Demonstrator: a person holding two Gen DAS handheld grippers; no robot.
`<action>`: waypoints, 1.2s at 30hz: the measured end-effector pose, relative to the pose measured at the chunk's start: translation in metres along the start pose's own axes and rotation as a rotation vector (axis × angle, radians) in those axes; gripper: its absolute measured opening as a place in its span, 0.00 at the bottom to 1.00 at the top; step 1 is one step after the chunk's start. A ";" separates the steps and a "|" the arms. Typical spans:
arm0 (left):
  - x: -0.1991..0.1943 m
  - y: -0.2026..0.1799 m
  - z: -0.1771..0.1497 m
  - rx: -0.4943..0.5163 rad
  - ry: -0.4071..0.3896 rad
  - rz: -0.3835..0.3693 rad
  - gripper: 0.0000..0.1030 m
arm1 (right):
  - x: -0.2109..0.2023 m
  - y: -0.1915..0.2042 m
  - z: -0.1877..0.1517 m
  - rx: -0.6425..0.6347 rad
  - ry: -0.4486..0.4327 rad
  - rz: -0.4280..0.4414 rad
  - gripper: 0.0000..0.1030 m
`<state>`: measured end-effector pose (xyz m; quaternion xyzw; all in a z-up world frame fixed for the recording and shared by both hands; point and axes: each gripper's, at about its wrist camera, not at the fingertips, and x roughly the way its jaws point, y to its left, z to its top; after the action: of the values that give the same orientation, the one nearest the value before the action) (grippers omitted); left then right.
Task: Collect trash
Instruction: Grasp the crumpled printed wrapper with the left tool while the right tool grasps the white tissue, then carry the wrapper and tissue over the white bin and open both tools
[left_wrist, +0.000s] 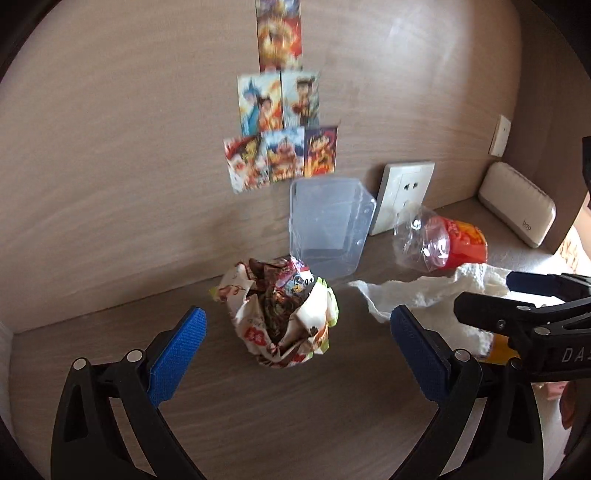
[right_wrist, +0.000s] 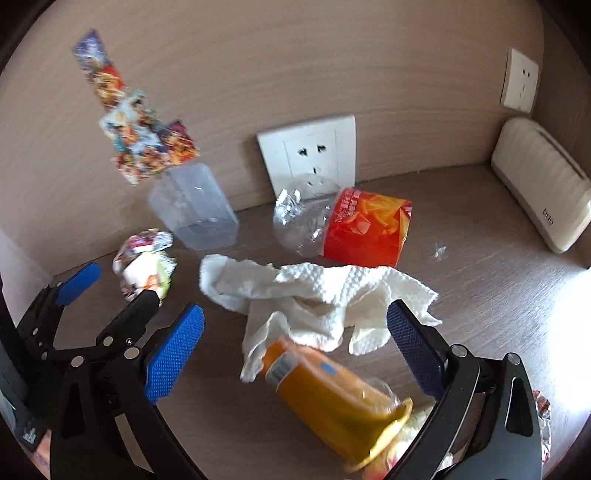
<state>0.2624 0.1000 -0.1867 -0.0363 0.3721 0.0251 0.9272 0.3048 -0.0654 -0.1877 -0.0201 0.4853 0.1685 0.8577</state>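
Note:
A crumpled printed wrapper ball (left_wrist: 284, 314) lies on the wooden shelf, just ahead of and between the blue pads of my open left gripper (left_wrist: 295, 332); it also shows in the right wrist view (right_wrist: 146, 264). A crumpled white paper towel (right_wrist: 321, 299) lies in the middle, partly over an orange bottle (right_wrist: 332, 398) lying on its side. My right gripper (right_wrist: 295, 332) is open and empty, its pads on either side of the towel and bottle. A crushed clear bottle with a red label (right_wrist: 354, 230) lies behind the towel.
A clear plastic box (left_wrist: 328, 225) leans against the back wall, under several coloured cards (left_wrist: 280, 155). A white wall socket (right_wrist: 310, 155) sits behind the crushed bottle. A cream device (right_wrist: 543, 184) stands at the right. My left gripper (right_wrist: 107, 288) reaches in at the left.

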 end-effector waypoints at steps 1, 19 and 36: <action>0.007 0.002 0.001 -0.011 0.009 -0.002 0.94 | 0.006 -0.001 0.001 0.020 0.017 -0.003 0.96; -0.022 0.005 0.002 -0.014 0.006 -0.013 0.41 | -0.044 -0.037 -0.009 0.142 -0.108 0.066 0.16; -0.123 -0.130 -0.014 0.148 -0.100 -0.262 0.41 | -0.205 -0.089 -0.068 0.205 -0.385 0.012 0.16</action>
<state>0.1738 -0.0333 -0.1051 -0.0150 0.3183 -0.1219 0.9400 0.1797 -0.2178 -0.0634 0.1026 0.3274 0.1243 0.9310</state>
